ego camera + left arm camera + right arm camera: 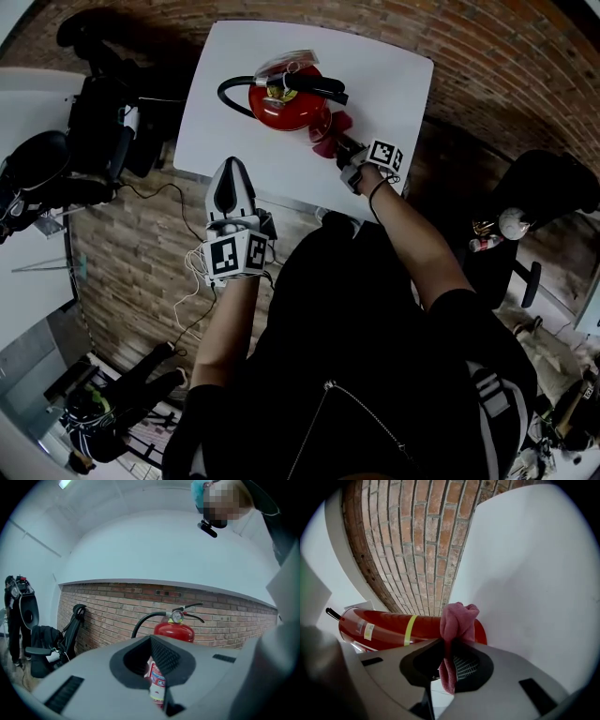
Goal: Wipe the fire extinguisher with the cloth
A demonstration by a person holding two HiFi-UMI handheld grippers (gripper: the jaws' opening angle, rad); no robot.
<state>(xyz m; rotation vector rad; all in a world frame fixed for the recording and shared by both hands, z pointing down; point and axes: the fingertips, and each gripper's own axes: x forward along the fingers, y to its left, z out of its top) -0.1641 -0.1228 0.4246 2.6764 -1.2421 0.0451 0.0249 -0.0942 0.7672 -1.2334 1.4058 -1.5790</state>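
Two grippers: the right gripper [341,144] clamps a pink terry cloth [323,133] against the upright red metal fire extinguisher [281,105], near the white table's [398,80] far edge. The left gripper [230,176] hovers at the near edge, jaws together and empty. Wiping looks under way; next, the cloth needs sweeping round the cylinder.

Extinguisher [286,101]: set on table [398,80], upper centre.
Cloth [325,131]: held at its right by right gripper [341,147].

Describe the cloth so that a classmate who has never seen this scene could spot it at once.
On the white rectangular table stands a red metal fire extinguisher with a black hose. Beside its base, the right claw pinches a crumpled pink cloth, the only soft, pink thing there.
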